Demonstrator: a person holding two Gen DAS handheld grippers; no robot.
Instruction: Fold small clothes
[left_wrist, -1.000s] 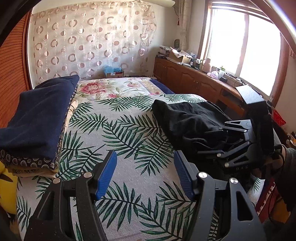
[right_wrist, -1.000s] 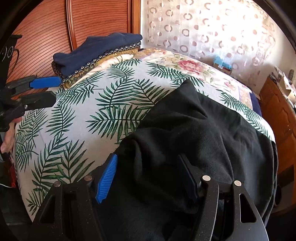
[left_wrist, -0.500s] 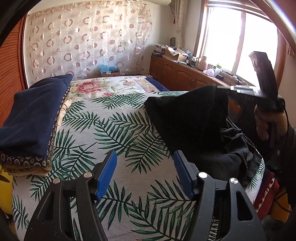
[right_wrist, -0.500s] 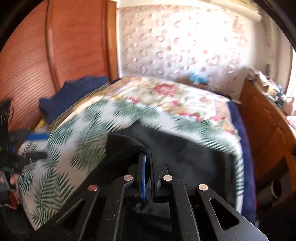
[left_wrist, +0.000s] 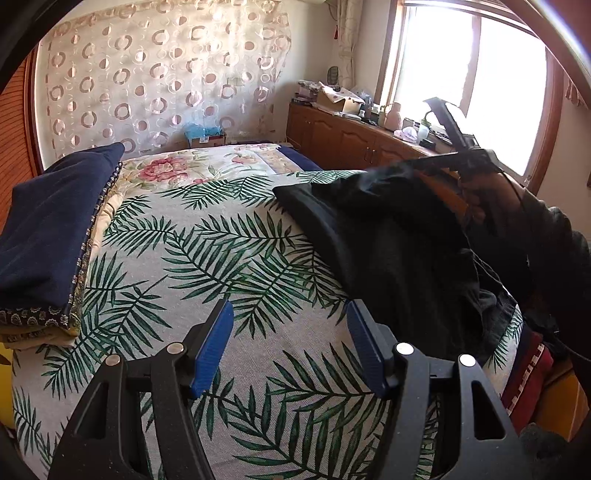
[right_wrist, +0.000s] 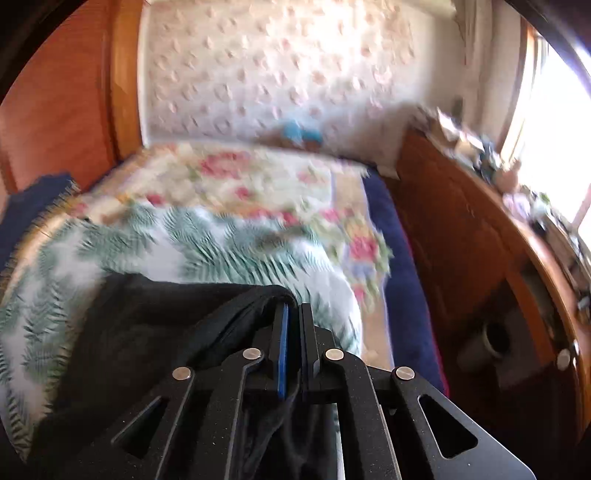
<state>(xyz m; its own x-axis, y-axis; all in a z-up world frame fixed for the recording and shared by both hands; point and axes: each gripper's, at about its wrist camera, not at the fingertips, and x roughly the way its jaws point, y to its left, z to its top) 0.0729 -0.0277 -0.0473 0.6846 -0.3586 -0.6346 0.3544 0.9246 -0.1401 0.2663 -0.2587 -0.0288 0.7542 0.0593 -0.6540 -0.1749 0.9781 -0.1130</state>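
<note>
Right gripper (right_wrist: 293, 332), jaws clamped on a black garment (left_wrist: 399, 251), lifts its edge above the bed (left_wrist: 221, 258); left gripper (left_wrist: 288, 347) jaws apart, empty.

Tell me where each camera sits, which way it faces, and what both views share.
Left wrist: on the open left gripper, facing up the bed toward the curtain; the right hand lifts the black garment.
Right wrist: on the right gripper, shut on the black garment, facing up the bed toward the cabinet; blurred.
Shared: bed, garment, curtain, cabinet.
</note>
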